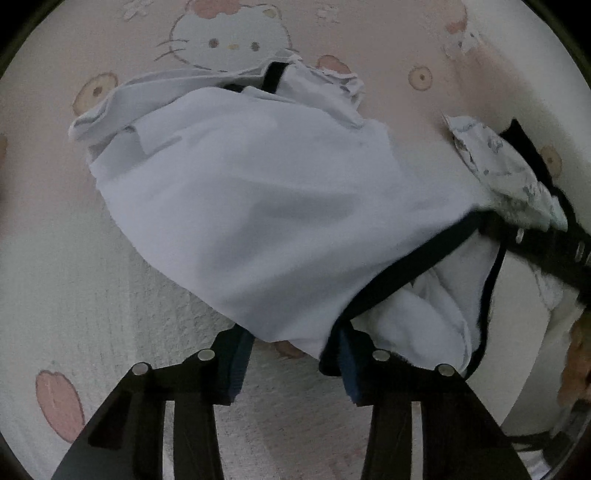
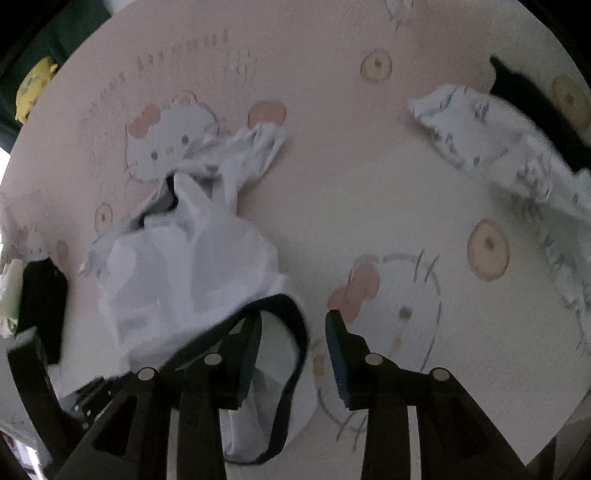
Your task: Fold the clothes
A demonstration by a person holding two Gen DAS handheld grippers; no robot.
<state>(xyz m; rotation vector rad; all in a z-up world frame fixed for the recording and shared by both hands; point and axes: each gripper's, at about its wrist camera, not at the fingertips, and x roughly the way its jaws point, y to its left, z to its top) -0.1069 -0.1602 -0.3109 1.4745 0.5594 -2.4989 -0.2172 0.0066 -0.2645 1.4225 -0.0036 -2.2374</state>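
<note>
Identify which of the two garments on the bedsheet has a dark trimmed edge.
The plain white garment lying at the grippers: a dark band runs along its edge. The other, a white printed garment lying apart to the right, shows a small pattern and no such trim.

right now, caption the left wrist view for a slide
Open left tongs at the edge of a white shirt on a cartoon-cat sheet.

Pale pink bedsheet (image 1: 388,44) printed with cartoon cats, bows and doughnuts lay beyond the fingers; dim light; dark room edge (image 2: 55,33) upper left.
</note>
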